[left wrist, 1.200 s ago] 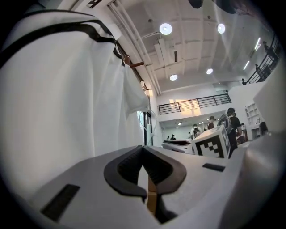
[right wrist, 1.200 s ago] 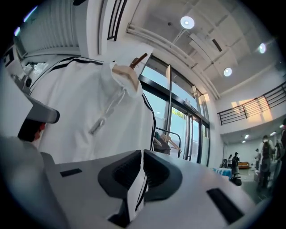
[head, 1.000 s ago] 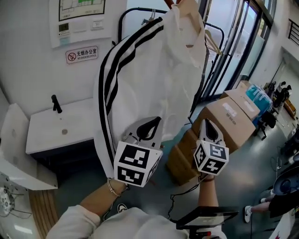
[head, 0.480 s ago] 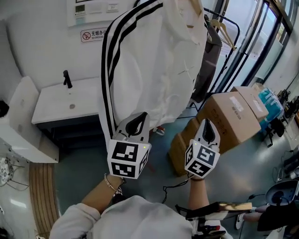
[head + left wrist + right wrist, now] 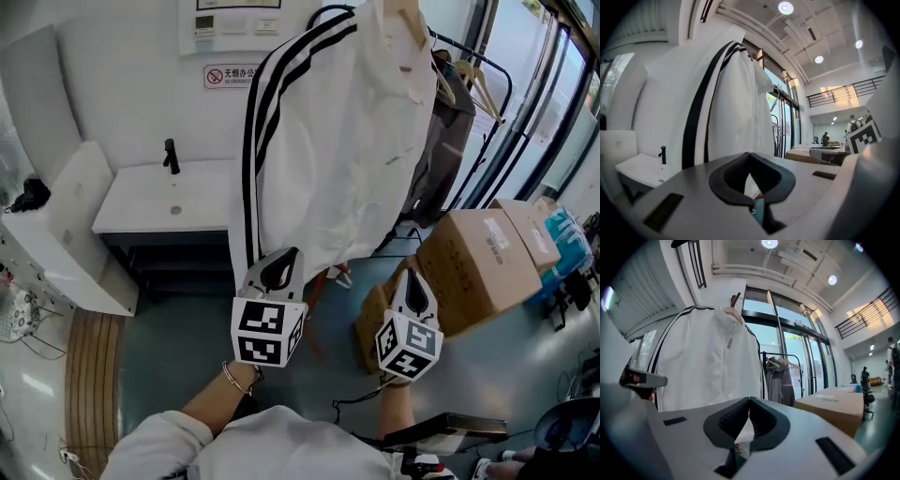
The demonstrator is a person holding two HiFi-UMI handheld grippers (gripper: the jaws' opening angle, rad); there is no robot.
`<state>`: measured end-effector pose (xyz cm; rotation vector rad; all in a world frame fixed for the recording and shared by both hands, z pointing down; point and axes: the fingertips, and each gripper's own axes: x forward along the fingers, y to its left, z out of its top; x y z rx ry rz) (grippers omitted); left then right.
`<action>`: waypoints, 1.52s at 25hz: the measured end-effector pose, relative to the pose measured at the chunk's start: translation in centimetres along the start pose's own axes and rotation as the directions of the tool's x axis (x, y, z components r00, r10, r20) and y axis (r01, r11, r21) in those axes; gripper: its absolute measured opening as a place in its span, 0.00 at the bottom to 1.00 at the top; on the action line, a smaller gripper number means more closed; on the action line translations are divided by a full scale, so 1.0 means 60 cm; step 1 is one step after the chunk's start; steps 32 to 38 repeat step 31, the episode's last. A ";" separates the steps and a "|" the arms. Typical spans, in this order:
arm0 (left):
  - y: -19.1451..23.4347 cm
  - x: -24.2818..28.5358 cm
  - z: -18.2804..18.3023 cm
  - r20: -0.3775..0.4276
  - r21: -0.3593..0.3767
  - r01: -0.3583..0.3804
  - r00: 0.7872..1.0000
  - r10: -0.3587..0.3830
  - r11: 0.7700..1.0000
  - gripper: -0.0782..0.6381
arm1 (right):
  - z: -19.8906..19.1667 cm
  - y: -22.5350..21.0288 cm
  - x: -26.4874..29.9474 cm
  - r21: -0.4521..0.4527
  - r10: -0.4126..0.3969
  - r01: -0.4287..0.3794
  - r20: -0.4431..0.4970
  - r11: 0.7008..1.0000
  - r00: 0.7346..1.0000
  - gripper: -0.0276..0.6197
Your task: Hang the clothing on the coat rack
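Firstly, in the head view a white zip jacket with black sleeve stripes is seen hanging at 12 o'clock, with a black metal coat rack at 2 o'clock. The left gripper and right gripper are held below it. In the left gripper view the jaws are pressed together, nothing gripped. In the right gripper view the jaws are likewise closed and empty, jacket at 11 o'clock.

Grey left tool and right tool with black teardrop jaws, black-and-white marker cubes, white sleeves, thin bracelet
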<state>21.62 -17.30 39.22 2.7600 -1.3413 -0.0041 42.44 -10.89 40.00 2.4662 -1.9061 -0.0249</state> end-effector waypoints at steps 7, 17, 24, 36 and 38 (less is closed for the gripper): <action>0.019 -0.010 0.002 0.000 0.003 -0.031 1.000 0.031 1.000 0.12 | 0.015 0.020 -0.008 -0.026 0.038 -0.037 0.035 0.999 0.999 0.08; 0.027 -0.006 0.006 0.002 0.011 -0.030 1.000 0.030 0.999 0.12 | 0.007 0.037 0.007 -0.032 0.051 -0.050 0.012 0.998 0.999 0.08; 0.029 -0.001 -0.004 -0.006 0.001 -0.026 1.000 0.026 1.000 0.12 | -0.001 0.045 0.013 -0.041 0.061 -0.061 0.002 0.997 0.998 0.08; 0.034 0.001 -0.006 -0.018 -0.007 -0.019 1.000 0.018 1.000 0.12 | -0.004 0.055 0.017 -0.053 0.066 -0.066 -0.013 0.996 0.998 0.08; 0.034 0.001 -0.006 -0.018 -0.007 -0.019 1.000 0.018 1.000 0.12 | -0.004 0.055 0.017 -0.053 0.066 -0.066 -0.013 0.996 0.998 0.08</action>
